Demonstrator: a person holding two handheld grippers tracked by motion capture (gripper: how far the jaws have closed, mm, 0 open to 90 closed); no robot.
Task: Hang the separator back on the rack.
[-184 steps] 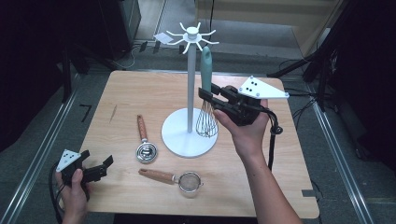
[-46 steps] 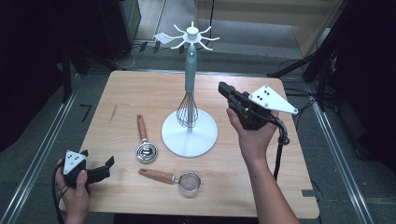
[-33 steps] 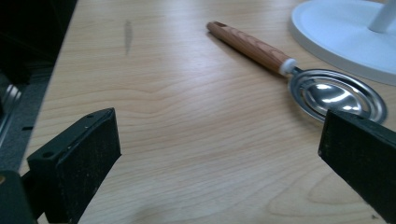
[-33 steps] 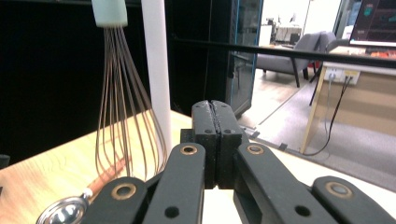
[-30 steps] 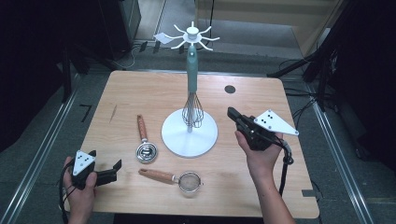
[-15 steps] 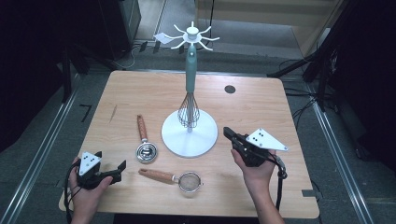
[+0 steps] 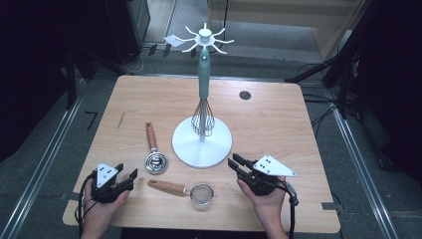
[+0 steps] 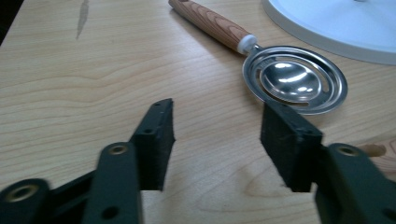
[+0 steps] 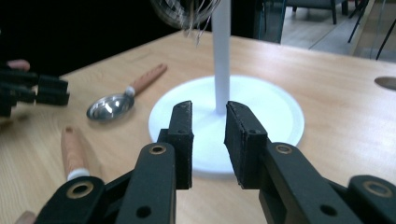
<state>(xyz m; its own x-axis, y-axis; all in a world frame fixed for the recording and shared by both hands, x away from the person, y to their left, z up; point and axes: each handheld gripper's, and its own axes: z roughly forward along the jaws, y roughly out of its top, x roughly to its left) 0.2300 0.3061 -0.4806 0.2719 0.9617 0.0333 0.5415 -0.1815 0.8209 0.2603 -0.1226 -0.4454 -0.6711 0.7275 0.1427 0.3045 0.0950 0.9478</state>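
Desk [image 7: 278, 119] holds: 1 whisk [image 7: 203, 117] on 1 stand [image 7: 201, 149], 1 strainer [image 7: 184, 190], 1 slotted spoon [image 7: 155, 154]. Spoon lies just ahead of your left claw [image 8: 217, 140], half-open, closing, empty; right claw [image 9: 208, 140] narrowly open, opening, empty.

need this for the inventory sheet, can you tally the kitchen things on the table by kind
whisk, hanging on the stand: 1
egg separator: 1
strainer: 1
stand: 1
total: 4
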